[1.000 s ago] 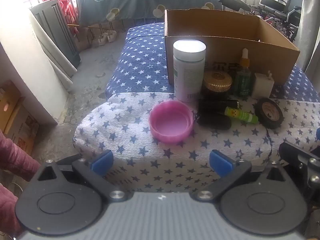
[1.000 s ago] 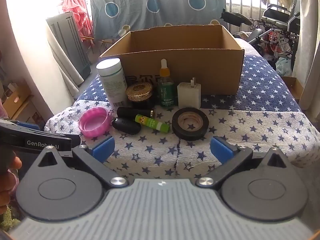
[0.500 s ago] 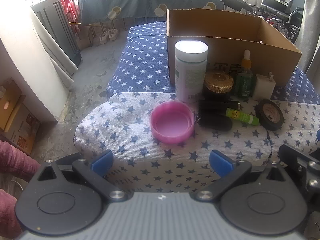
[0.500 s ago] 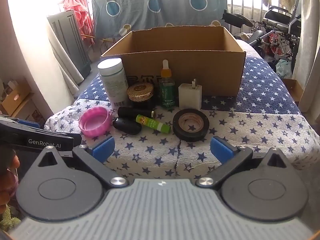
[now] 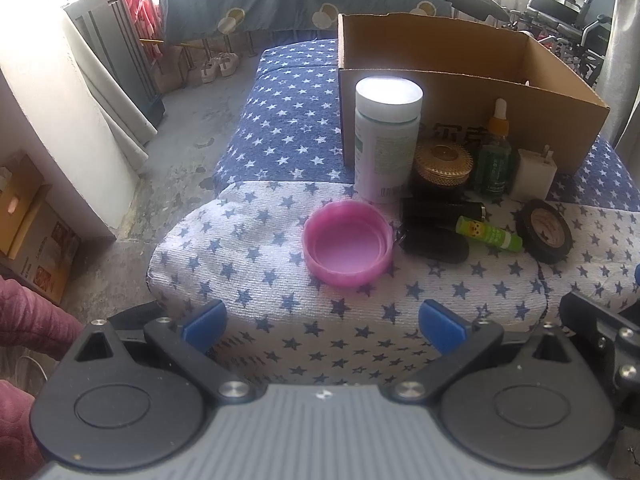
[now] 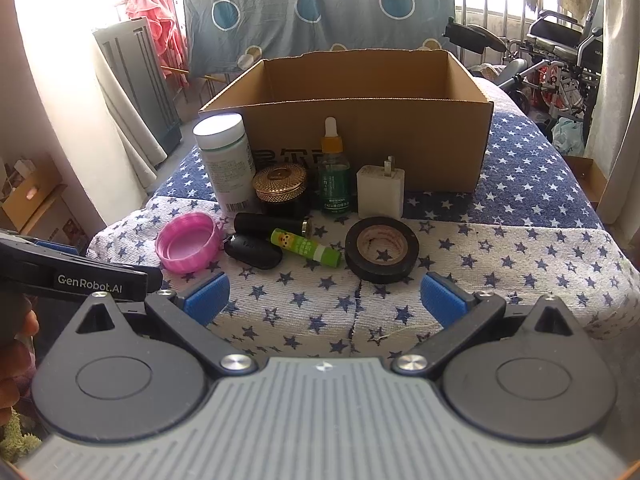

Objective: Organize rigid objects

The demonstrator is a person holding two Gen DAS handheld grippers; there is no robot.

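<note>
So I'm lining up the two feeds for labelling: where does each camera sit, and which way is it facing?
Left wrist: on the left gripper, low at the bed's near-left corner, facing the pink lid; a maroon sleeve shows.
Right wrist: on the right gripper, facing the cardboard box squarely; fingers and the left gripper's body at left.
Both share the lid, box and black tape roll.

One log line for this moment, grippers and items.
left gripper: open, empty | right gripper: open, empty | cardboard box: nothing visible inside | pink lid: on bed
</note>
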